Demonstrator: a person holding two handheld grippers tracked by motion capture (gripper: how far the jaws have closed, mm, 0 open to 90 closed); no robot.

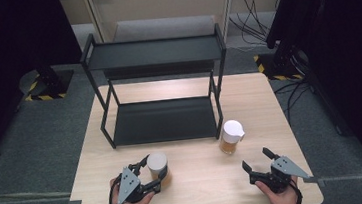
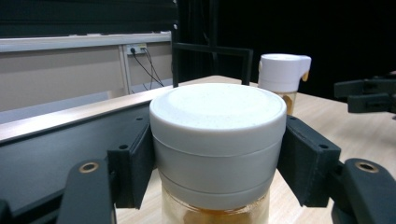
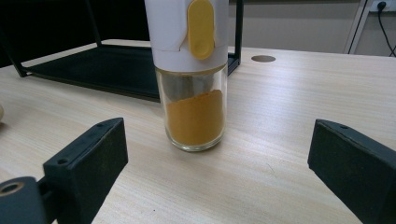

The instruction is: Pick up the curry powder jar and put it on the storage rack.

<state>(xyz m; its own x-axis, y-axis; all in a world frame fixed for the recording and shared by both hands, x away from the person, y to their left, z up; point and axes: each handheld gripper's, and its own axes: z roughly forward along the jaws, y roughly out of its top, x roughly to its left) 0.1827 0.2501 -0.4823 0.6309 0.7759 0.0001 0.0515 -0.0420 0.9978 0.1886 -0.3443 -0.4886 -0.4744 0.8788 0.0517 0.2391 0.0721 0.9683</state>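
The round glass jar with the flat white lid (image 2: 217, 135) is sitting clamped between the left gripper (image 1: 150, 171)'s pads on the wooden bench (image 1: 197, 191). Ahead of the right gripper (image 1: 256, 159), gaping wide and empty, the white-capped glass shaker of yellow powder (image 3: 192, 88) is standing.

The jar (image 2: 217, 149) ran off the bottom edge below its lid; the spice bottle (image 3: 191, 74) lost its top.
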